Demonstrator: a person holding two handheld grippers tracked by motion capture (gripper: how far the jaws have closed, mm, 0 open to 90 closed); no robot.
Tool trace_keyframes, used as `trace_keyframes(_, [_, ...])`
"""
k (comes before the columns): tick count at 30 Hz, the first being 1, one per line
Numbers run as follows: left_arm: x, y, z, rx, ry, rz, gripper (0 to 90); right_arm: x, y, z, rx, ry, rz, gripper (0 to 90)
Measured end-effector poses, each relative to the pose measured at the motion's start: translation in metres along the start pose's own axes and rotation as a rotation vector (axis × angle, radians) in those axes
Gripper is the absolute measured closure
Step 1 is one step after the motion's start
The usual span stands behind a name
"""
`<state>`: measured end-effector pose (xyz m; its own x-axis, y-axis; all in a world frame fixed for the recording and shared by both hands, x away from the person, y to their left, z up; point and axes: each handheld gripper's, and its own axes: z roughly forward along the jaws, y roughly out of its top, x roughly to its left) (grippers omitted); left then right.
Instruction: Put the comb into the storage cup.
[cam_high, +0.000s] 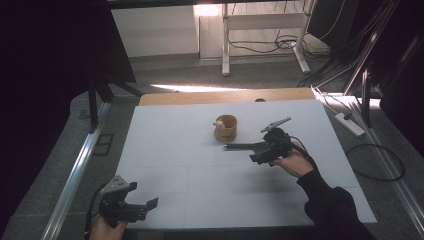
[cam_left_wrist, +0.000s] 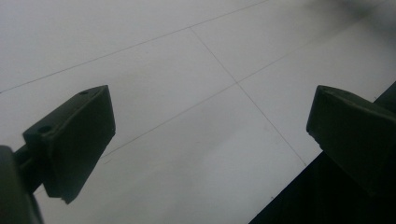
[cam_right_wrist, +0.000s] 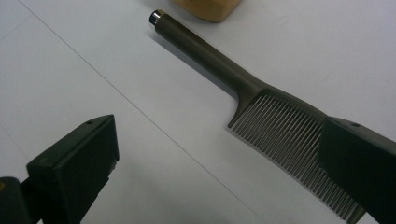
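Note:
A dark grey comb (cam_high: 240, 146) lies flat on the white table (cam_high: 200, 185), its handle pointing at a round wooden cup (cam_high: 226, 128). A small pale object (cam_high: 219, 123) sits at the cup's rim. My right gripper (cam_high: 256, 153) is open at the comb's toothed end. In the right gripper view the comb (cam_right_wrist: 261, 93) runs from the cup's base (cam_right_wrist: 208, 9) down behind the right jaw, and the gripper (cam_right_wrist: 219, 140) holds nothing. My left gripper (cam_high: 145, 198) is open low over the table's front left corner, with bare table between its jaws (cam_left_wrist: 210, 116).
A wooden strip (cam_high: 225, 96) borders the table's far edge. Metal rails (cam_high: 75, 170) run along the floor at left. A power strip (cam_high: 350, 124) and cables lie on the floor at right. The table's front edge (cam_left_wrist: 289, 182) is close under the left gripper.

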<state>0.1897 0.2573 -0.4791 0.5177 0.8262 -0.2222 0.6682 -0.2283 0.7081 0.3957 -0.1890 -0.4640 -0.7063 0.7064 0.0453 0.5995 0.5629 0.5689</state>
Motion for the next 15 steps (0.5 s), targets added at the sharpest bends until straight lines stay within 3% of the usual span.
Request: trace_keyframes(15, [0.0003,0.0002,0.0002,0.001,-0.002,0.001,2.1,-0.0023,0.0098,0.0083,0.018,-0.008,0.001,0.0])
